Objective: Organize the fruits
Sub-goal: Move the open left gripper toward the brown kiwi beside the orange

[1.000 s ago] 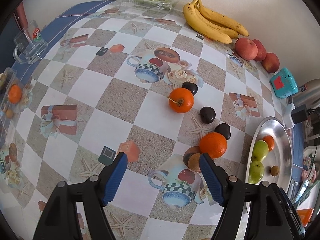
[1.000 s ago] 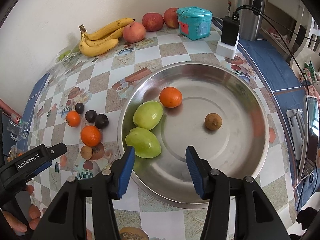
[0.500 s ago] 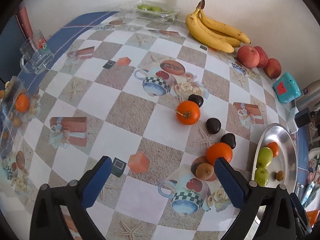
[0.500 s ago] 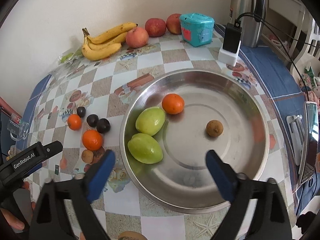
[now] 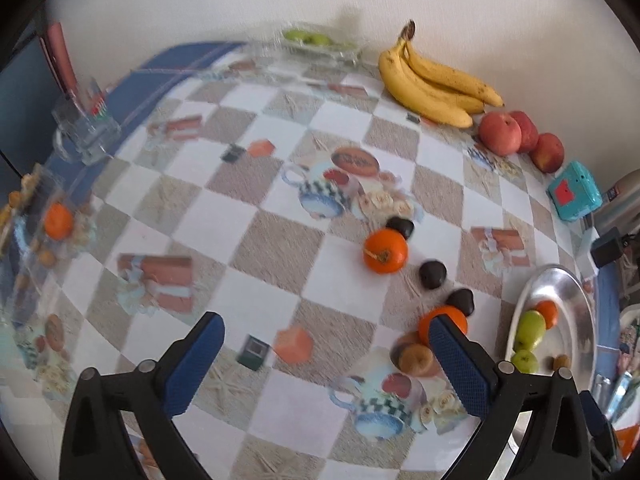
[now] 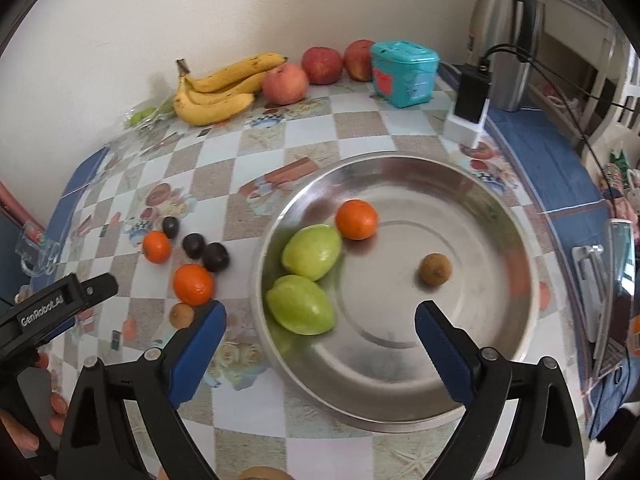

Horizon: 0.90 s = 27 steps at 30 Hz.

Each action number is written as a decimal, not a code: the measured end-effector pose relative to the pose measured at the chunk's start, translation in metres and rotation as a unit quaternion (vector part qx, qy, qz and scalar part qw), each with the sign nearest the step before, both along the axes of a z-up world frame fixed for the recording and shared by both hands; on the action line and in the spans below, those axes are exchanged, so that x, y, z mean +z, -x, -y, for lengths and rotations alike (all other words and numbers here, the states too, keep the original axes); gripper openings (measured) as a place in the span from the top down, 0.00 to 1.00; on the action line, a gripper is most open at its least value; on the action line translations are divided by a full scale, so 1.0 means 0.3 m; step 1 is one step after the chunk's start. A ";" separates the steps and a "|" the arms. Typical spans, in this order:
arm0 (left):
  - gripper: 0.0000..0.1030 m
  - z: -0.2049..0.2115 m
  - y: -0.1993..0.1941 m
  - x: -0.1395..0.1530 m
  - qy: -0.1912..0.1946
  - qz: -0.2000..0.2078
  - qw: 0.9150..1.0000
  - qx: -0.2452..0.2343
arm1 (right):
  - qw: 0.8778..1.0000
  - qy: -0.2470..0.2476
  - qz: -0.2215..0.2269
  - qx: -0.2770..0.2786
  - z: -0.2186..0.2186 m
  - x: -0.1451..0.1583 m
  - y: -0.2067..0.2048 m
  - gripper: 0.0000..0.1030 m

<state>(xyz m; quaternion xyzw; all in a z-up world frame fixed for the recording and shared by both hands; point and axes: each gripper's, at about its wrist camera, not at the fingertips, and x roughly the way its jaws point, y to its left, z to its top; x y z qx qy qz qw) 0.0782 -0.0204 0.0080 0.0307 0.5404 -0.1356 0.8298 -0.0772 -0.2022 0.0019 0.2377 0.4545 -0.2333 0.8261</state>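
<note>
Both tongs hang wide apart over the counter (image 5: 256,296), nothing between their blue pads. Left tongs (image 5: 326,364) hover above the checked cloth, the right pad overlapping a brown fruit (image 5: 416,358) and the near orange (image 5: 440,320) just behind it. Right tongs (image 6: 320,350) sit over the near rim of the steel bowl (image 6: 500,240). Inside the bowl, closest in, two green fruits (image 6: 300,308) lie touching along the left wall, a small orange (image 6: 356,219) sits just beyond them, and a little brown fruit (image 6: 435,269) rests alone near the centre. Left of the bowl, loose on the counter, the near orange shows again, then three dark plums (image 6: 216,257) strung in a line, then a second orange (image 6: 157,246) with its stalk, touching the farthest plum. The left tool's black body pokes in at the lower left of the right view. Further back, against the wall, a bunch of bananas (image 5: 432,80) lies with three red apples (image 5: 500,134) beside it, then a teal box (image 5: 574,190). At the right, a black charger (image 6: 474,96) stands on a white block before a steel flask (image 6: 508,32). Far left, a glass mug (image 5: 86,136) stands at the counter's edge, and a clear tray with green fruit (image 5: 320,42) sits at the back.
</note>
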 end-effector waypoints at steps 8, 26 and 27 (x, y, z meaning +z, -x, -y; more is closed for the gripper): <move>0.00 -0.046 -0.028 0.049 -0.003 0.036 0.999 0.025 | 1.000 -0.006 0.000 0.024 -0.061 -0.002 -0.065 0.07; 0.00 -0.095 -0.100 -0.088 -0.025 -0.076 0.995 0.058 | 0.996 -0.025 -0.036 0.075 -0.179 -0.086 -0.212 0.07; 0.00 -0.096 -0.103 -0.094 -0.022 -0.081 0.995 0.057 | 0.996 -0.028 -0.038 0.077 -0.183 -0.093 -0.220 0.07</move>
